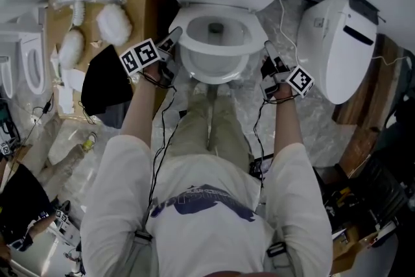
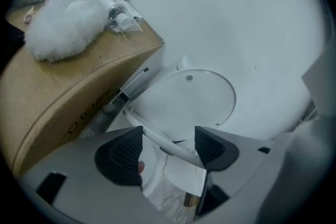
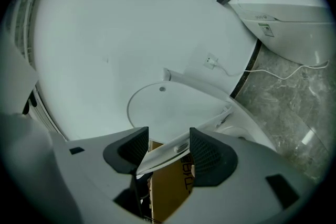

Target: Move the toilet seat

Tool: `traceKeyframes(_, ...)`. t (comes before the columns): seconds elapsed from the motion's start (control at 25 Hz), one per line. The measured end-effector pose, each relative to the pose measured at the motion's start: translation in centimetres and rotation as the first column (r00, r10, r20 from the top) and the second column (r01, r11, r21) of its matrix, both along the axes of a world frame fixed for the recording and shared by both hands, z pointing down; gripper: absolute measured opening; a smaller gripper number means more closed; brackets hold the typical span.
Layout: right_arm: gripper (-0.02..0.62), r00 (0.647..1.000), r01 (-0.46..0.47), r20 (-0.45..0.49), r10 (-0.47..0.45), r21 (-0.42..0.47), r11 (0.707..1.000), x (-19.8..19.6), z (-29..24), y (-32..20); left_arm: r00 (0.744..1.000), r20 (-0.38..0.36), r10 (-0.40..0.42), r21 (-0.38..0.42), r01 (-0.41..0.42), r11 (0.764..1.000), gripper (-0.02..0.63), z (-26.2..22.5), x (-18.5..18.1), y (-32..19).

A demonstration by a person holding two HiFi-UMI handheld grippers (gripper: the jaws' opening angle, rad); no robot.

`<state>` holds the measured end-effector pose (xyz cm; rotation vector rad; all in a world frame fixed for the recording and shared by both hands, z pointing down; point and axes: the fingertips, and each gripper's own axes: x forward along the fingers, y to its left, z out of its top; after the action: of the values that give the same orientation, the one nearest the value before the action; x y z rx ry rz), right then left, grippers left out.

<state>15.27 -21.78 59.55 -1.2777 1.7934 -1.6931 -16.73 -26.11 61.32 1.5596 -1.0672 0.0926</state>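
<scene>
Left gripper (image 2: 169, 148) jaws straddle the toilet seat (image 2: 149, 135) rim, which runs slantwise across the gap and meets both pads, so it is grasped, if lightly. Right gripper (image 3: 167, 148) clasps the opposite edge the same way. Seat sits tilted, off the bowl (image 1: 214, 42): the floor (image 2: 168, 199) and a cardboard box (image 3: 168, 191) show beneath it. Lid (image 3: 173, 105) stands raised behind. Judgement: task partway, seat neither down on the bowl nor back against the lid. Left to do: carry it to one end, then let go.
</scene>
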Motion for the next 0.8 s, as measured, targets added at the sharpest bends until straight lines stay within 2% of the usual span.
traceKeyframes(0.28, 0.250, 1.000, -0.010, 0.026, 0.009, 0.032, 0.999, 0.1, -1.3, -2.4, 0.995, -0.031, -0.094, 0.002, 0.094, 0.996, 0.304, -1.0, -0.1, -2.7)
traceKeyframes(0.8, 0.238, 1.000, -0.024, -0.013, 0.025, 0.080, 0.997, 1.0, -2.2, -6.6, 0.981, -0.052, -0.187, -0.007, 0.187, 0.982, 0.342, -2.0, -0.2, -7.7)
